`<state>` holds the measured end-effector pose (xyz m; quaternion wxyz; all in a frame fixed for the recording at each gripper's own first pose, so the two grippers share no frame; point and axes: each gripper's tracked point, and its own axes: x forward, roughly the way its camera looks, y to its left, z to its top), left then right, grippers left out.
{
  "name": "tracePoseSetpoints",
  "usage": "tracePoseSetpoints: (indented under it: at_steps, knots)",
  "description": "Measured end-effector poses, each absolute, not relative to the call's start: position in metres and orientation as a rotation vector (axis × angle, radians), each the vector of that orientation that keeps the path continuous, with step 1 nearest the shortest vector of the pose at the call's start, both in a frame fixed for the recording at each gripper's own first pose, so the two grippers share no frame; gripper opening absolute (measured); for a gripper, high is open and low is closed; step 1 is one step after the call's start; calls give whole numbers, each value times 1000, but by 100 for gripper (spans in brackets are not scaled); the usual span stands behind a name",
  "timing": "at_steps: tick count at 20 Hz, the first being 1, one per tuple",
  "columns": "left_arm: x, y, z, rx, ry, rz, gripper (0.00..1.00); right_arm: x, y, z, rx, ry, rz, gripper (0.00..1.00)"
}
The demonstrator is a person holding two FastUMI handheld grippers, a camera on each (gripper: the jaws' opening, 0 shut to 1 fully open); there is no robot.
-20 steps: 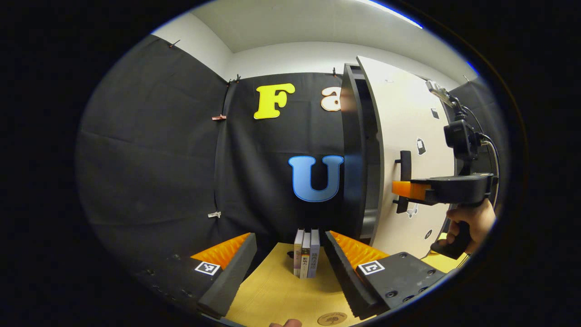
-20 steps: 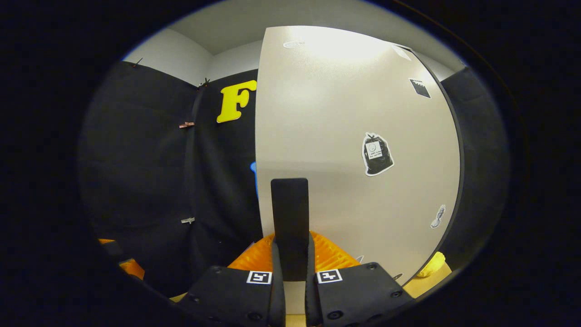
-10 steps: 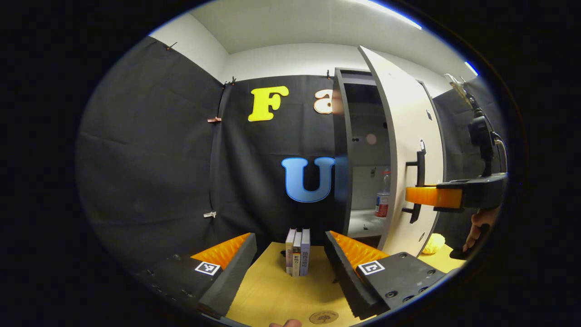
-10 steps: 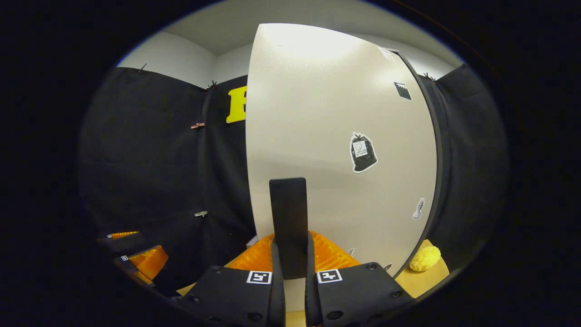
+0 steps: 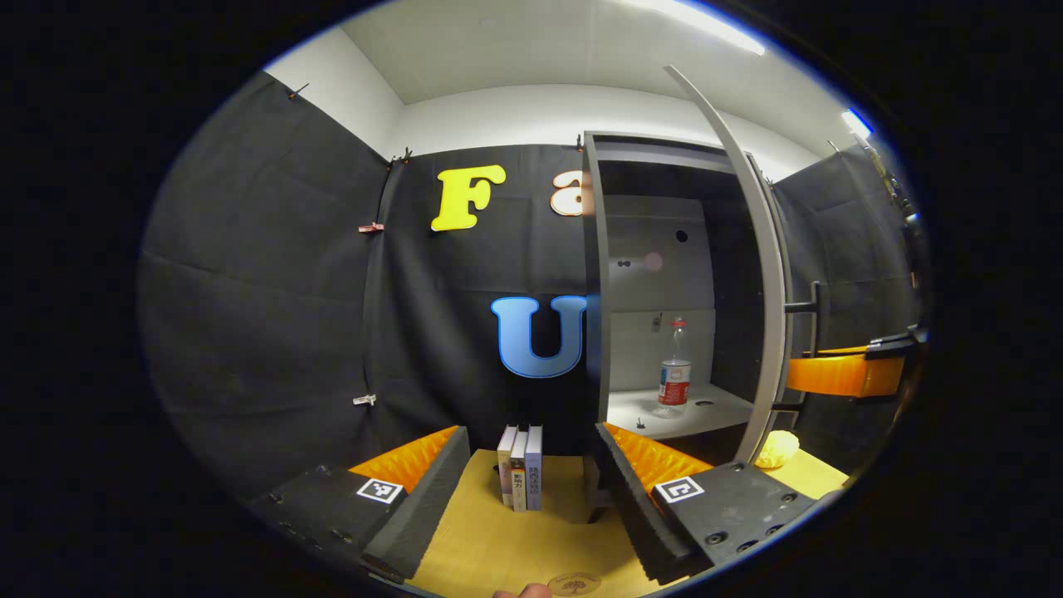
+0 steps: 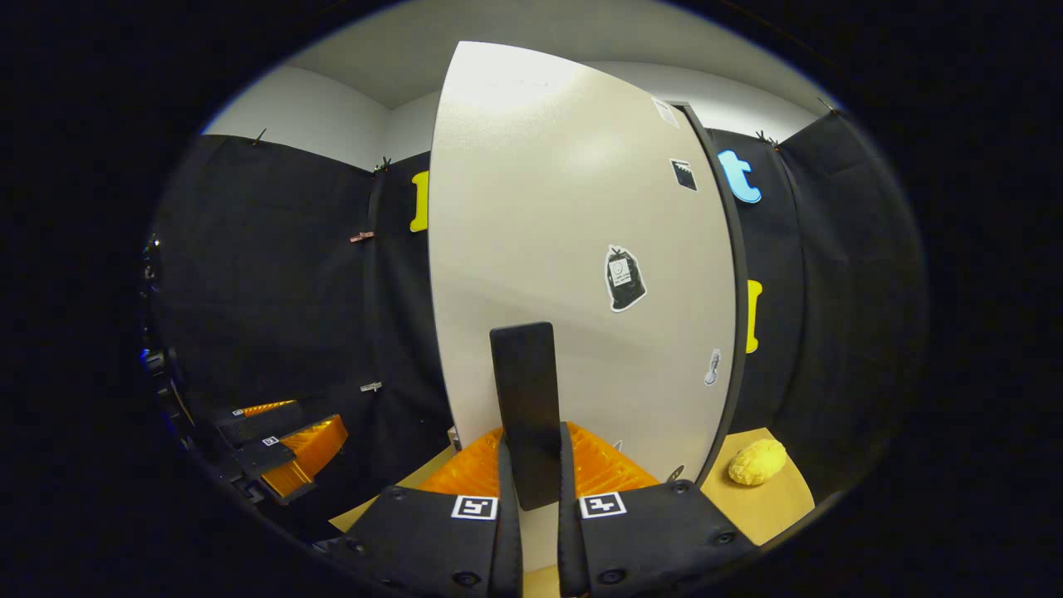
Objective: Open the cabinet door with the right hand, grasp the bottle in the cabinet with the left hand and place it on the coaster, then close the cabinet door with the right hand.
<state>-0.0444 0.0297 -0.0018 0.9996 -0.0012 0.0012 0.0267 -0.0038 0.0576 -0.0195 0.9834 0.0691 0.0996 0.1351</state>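
Ahead of the left gripper (image 5: 527, 498), books (image 5: 521, 467) stand on the table (image 5: 531, 544); a coaster (image 5: 573, 584) lies near; a bottle (image 5: 673, 369) stands on the shelf (image 5: 693, 411).

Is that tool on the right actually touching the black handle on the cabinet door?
Touching. In the right gripper view, the right tool has both fingers closed against the sides of the black handle on the cabinet door.

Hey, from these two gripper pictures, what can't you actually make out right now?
- Round wooden coaster: left gripper view, cut off by the bottom edge.
- Clear plastic bottle with a red label: left gripper view, too small to tell its fill level.
- Black bar handle of the pale cabinet door: right gripper view, lower end hidden by the right gripper clamped on it.
- Left gripper: open.
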Motion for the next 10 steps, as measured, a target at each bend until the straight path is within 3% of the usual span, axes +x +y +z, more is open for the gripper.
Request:
tracePoseSetpoints:
  at_steps: [10]
  knots:
    - [-30, -28, 3, -13, -5, -53, 95, -64, -28, -7, 131, 200, 160, 20]
